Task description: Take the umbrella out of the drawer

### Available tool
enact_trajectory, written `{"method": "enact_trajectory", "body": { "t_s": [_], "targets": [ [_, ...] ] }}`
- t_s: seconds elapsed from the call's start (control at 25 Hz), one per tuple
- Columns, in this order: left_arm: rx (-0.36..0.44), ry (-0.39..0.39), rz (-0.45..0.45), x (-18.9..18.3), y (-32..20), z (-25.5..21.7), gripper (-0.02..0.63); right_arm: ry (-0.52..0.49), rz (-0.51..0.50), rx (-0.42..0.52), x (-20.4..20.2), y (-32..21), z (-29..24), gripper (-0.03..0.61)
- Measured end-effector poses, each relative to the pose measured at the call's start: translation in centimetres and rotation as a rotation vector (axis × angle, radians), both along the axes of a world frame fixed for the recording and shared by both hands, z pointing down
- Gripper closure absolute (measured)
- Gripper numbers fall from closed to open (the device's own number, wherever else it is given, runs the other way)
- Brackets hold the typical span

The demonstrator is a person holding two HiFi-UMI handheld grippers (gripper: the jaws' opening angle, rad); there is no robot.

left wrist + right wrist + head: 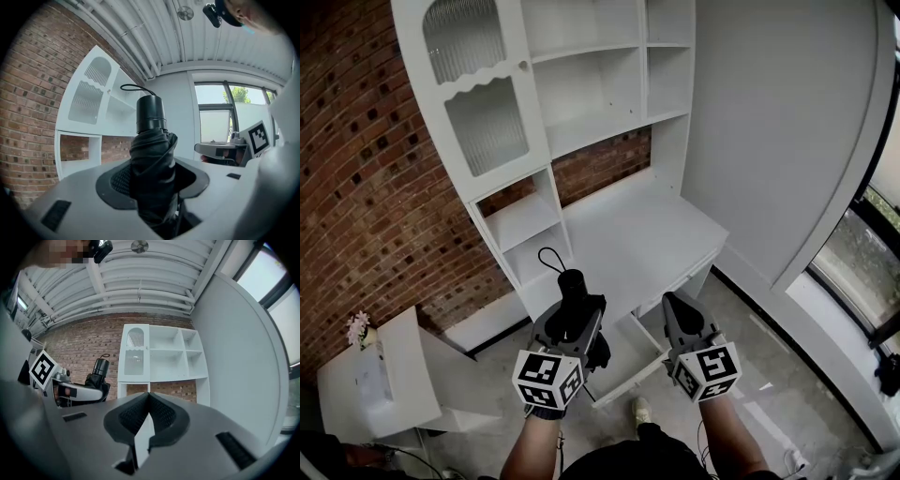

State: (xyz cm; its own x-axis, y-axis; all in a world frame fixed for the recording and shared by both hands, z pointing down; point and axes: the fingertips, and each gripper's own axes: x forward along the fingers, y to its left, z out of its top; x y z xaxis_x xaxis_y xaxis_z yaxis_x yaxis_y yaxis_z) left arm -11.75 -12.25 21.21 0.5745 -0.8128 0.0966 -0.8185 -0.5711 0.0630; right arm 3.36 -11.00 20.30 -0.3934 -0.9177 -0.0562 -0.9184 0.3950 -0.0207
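A folded black umbrella (573,289) with a round black handle and a thin wrist loop stands upright between the jaws of my left gripper (572,317). In the left gripper view the pads press on the umbrella's (152,154) cloth from both sides, so the left gripper (152,190) is shut on it. It hangs in the air above the open white drawer (623,361) under the desk. My right gripper (680,314) is held beside it to the right. In the right gripper view the right gripper (147,416) is shut with nothing between its pads, and the umbrella (96,373) shows at the left.
A white desk (628,234) with a tall shelf unit (581,84) stands against a brick wall (356,187). A small white table (384,384) with flowers (359,328) is at the left. A curved white wall (778,141) and windows are at the right.
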Motion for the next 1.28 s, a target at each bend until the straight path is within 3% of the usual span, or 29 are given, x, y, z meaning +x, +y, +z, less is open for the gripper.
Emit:
{"method": "enact_trajectory", "body": {
  "t_s": [1.28],
  "targets": [
    [0.058, 0.021, -0.017, -1.7, 1.2, -2.8, 0.41, 0.058, -0.022, 0.029, -1.8, 0.8, -1.6, 0.575]
  ]
}}
